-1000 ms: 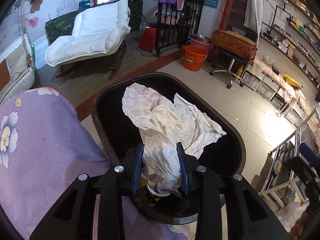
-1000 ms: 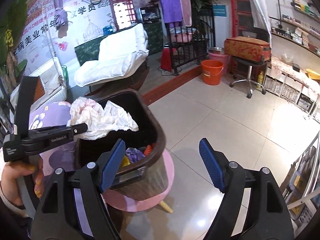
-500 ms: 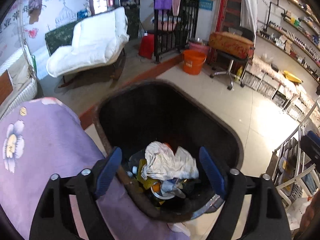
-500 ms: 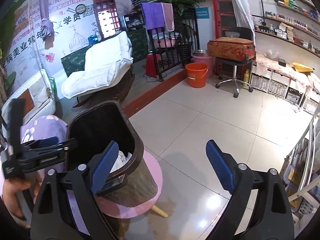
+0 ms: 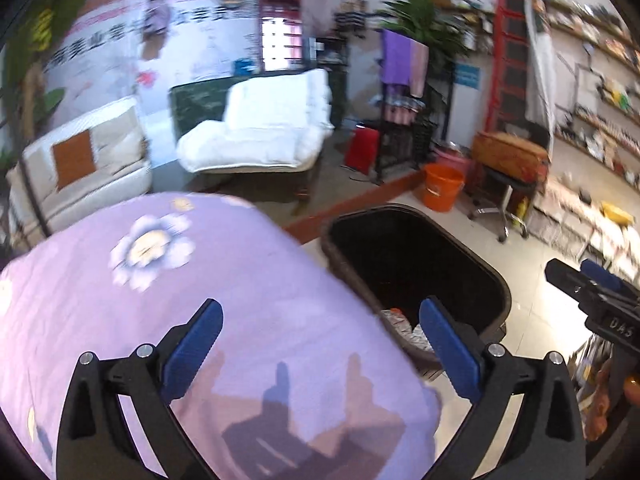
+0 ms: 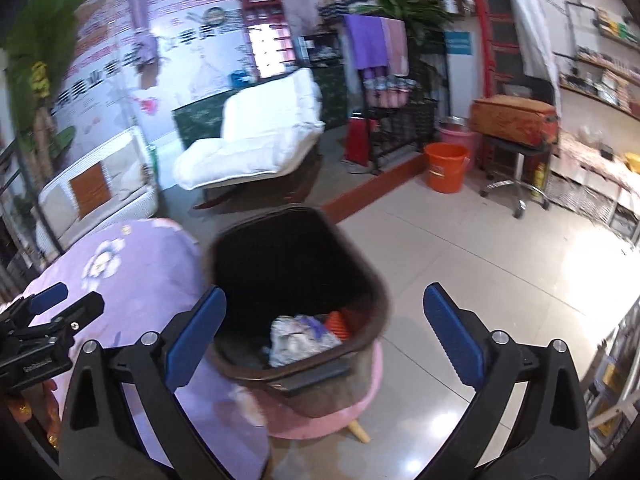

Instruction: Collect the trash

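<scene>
Both fisheye views look forward and downward along their own 2 black gripper fingers. The left wrist view is close over the lilac flowered cloth (image 5: 168, 280). Both share the dark oval plastic trash bin (image 6: 372, 280), the white padded armchair (image 5: 260, 136) and the orange bucket (image 6: 446, 168).

We see both views smeared by motion blur. In the left wrist view the purple flowered cloth (image 5: 224, 304) hides the near side of the dark bin (image 5: 416, 264), so little of the trash (image 5: 404, 326) shows. The wall writing (image 6: 120, 60) is unreadable, and the shelf items (image 6: 612, 80) are too small to identify.
</scene>
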A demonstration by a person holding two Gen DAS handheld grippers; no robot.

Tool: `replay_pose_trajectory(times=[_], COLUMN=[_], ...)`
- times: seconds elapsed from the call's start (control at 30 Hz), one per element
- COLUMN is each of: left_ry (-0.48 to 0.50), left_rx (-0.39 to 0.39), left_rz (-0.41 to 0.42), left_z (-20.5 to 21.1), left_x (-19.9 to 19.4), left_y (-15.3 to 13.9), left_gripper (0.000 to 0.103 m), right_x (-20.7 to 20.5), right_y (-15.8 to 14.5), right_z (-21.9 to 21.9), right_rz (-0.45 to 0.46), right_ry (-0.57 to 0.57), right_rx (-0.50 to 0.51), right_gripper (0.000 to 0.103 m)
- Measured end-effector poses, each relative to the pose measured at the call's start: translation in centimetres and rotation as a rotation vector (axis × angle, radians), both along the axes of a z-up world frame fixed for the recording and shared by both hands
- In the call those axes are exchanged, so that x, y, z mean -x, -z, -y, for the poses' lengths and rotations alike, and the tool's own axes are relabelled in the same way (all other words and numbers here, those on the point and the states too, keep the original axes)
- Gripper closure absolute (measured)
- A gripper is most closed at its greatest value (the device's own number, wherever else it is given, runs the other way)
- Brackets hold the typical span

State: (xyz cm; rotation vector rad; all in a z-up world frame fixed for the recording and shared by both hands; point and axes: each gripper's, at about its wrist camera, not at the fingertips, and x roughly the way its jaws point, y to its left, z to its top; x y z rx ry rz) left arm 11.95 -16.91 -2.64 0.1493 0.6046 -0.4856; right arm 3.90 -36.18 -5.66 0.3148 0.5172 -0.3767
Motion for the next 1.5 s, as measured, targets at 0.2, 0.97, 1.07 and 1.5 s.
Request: replay_pose_trajectory(times=[0.2,0.97,1.07,1.5], left_ry=[-0.173,-0.448,-0.451,-0.452], left_rx=[0.016,0.071,0.072,0.072], left_rz=[0.055,0.197,0.204,0.201], left_z=[-6.0,-17.3,-17.4,-17.7], left_x=[2.2,8.0,8.3,8.6], left_y=[-1.0,-3.0,-3.0,-2.9], left_gripper=[0.005,0.005,0.005,0.005], right_x=[-0.6,1.5,1.8,1.4], right_y=[-1.0,-3.9,-3.9,-3.9], right_z=[-5.5,-20.4,-21.0,-21.4], right_rz=[0.066,0.171,0.172,0.151], right_ry=[-0.137,-0.390,-0.394,-0.392], right_rx=[0.006,0.158,0.162,0.157], right_gripper=[0.005,0.005,0.005,0.005])
